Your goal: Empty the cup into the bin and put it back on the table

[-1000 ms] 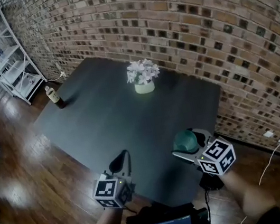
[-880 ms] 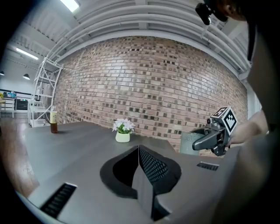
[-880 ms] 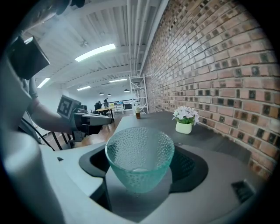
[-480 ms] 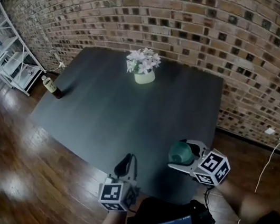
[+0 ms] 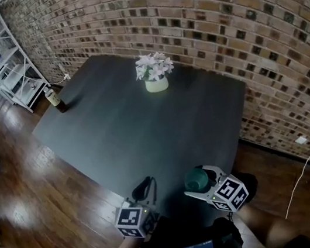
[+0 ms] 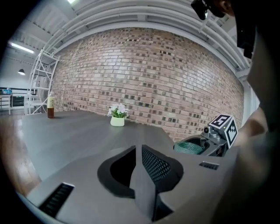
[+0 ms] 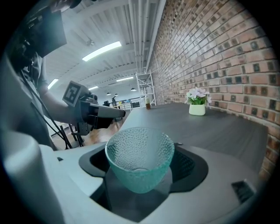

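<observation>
A teal, dimpled glass cup (image 7: 139,157) stands upright between the fingers of my right gripper (image 7: 142,165), which is shut on it. I see nothing inside it. In the head view the cup (image 5: 196,179) and right gripper (image 5: 201,181) hover over the near edge of the dark table (image 5: 145,134). My left gripper (image 5: 144,187) is beside it to the left, holding nothing. In the left gripper view its jaws (image 6: 140,153) have just been opening and stand a narrow gap apart, with the cup (image 6: 191,148) off to the right.
A white pot of flowers (image 5: 156,83) stands at the table's far side and a brown bottle (image 5: 53,99) at its far left corner. A brick wall runs behind. A white shelf rack (image 5: 5,64) is at the far left, and a wall socket with cable (image 5: 300,140) at the right.
Both grippers have sunk lower and drawn nearer the table's near edge. The cup has stayed in the right gripper throughout.
</observation>
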Tool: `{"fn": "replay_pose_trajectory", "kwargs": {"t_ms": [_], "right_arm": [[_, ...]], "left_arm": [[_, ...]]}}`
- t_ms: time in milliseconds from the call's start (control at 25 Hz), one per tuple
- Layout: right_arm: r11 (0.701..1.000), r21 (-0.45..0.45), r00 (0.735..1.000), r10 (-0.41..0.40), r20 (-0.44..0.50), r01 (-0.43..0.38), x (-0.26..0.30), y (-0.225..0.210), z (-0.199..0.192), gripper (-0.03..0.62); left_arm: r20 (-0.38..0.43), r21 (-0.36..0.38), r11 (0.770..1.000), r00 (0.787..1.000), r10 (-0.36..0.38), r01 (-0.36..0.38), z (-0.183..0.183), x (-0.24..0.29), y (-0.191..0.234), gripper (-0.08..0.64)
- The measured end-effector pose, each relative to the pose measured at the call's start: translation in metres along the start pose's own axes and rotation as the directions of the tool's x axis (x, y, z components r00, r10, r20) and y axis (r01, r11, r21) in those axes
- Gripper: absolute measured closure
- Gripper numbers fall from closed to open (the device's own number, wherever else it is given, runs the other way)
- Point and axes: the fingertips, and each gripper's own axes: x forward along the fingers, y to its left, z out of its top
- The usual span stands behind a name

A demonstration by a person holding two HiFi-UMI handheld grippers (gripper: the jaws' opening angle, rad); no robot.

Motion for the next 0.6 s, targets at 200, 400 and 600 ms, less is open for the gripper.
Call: {"fn": "replay_pose_trajectory", "kwargs": {"t_ms": [200, 400, 600], "right_arm": [[1.000, 0.000, 1.000, -0.008, 0.009, 0.008, 0.004, 0.001, -0.012, 0.196], [0.999, -0.032, 1.000, 0.008, -0.001, -0.008, 0.010, 0.008, -0.023, 0.196], [0.998, -0.056, 1.000, -0.003, 0.002, 0.003, 0.014, 0.010, -0.034, 0.195]], "left_arm": [[-0.015, -0.007, 1.000, 1.000, 0.005, -0.005, -0.018, 0.001, -0.002, 0.491], [-0.014, 0.009, 1.000, 1.000, -0.004, 0.004, -0.029, 0.003, -0.008, 0.491], [-0.022, 0.008, 1.000, 1.000, -0.019, 0.019, -0.040, 0.004, -0.012, 0.491]]}}
